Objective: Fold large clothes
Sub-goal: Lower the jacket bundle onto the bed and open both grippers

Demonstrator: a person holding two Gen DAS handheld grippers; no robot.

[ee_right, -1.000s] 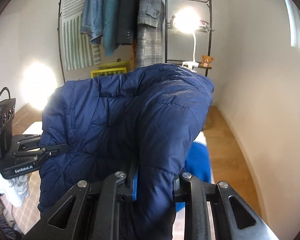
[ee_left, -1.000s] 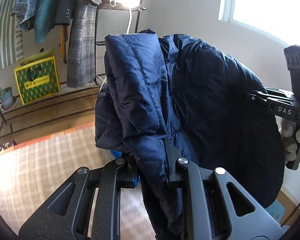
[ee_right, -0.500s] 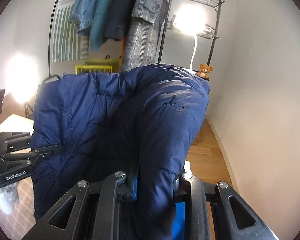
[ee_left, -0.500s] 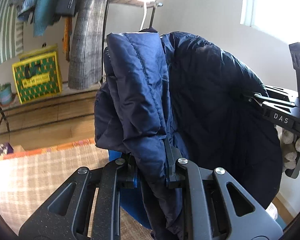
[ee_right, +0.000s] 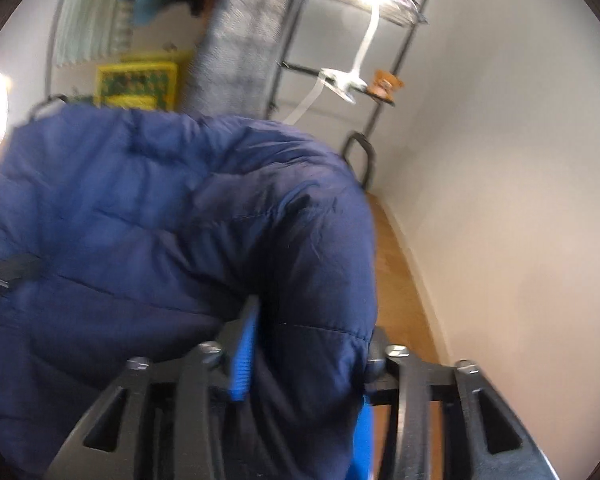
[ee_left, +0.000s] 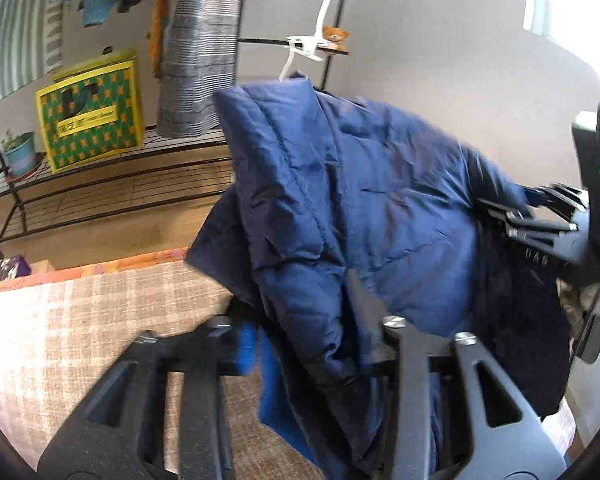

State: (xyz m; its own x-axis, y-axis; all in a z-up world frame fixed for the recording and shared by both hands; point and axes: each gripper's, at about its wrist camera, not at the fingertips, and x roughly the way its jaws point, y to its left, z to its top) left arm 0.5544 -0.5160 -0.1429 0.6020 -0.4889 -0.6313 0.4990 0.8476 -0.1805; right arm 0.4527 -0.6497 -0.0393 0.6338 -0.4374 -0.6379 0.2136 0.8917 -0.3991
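A large navy puffer jacket (ee_left: 380, 208) hangs bunched between my two grippers, above a beige checked surface (ee_left: 80, 320). My left gripper (ee_left: 304, 332) has its jaws opening. A fold of the jacket still lies between them against the right finger, clear of the blue left pad (ee_left: 246, 344). The right gripper (ee_right: 308, 356) also has its jaws opening, with the padded jacket (ee_right: 160, 220) bulging loosely in the gap. In the left wrist view the right gripper (ee_left: 540, 232) shows at the jacket's far right edge. Both views are motion-blurred.
A black clothes rack with a grey checked coat (ee_left: 204, 40) stands ahead. On its low shelf are a yellow-green box (ee_left: 92, 112) and a potted plant (ee_left: 20, 156). A bright blue cloth (ee_left: 276, 392) lies under the jacket. Wood floor (ee_right: 400, 280) runs along the right wall.
Both grippers were shut on the jacket and their jaws have now spread apart. Both hands have come down and forward, and the jacket has sunk lower toward the checked surface.
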